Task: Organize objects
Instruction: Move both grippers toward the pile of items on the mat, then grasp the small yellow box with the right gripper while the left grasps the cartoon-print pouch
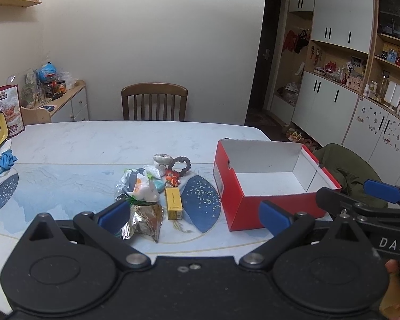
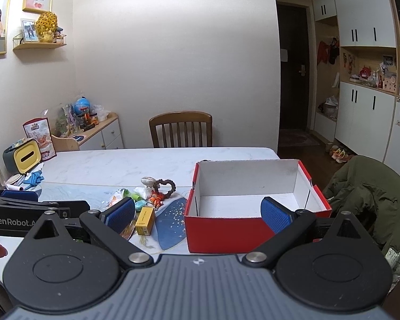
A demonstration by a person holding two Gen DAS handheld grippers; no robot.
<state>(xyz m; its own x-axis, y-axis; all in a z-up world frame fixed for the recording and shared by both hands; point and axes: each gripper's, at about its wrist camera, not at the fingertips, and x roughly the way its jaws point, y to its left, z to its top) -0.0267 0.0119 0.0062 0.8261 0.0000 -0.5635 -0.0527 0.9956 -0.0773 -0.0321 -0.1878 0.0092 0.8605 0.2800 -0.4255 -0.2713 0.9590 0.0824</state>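
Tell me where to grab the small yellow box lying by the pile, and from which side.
Grip the yellow box across its two long sides, about mid-length, coming from above with the open left claw. It lies flat, its long axis pointing roughly away from the camera; the foil packet crowds its left side, so descend carefully.

Clutter [image 1: 152, 186] left of box [image 1: 266, 186] (tabletop)

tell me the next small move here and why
Probably ease the left gripper forward and down onto the yellow box at the near edge of the pile. Both grippers are open and hold nothing, the red shoebox beside the pile has nothing in it, and that small box looks easiest to pinch.
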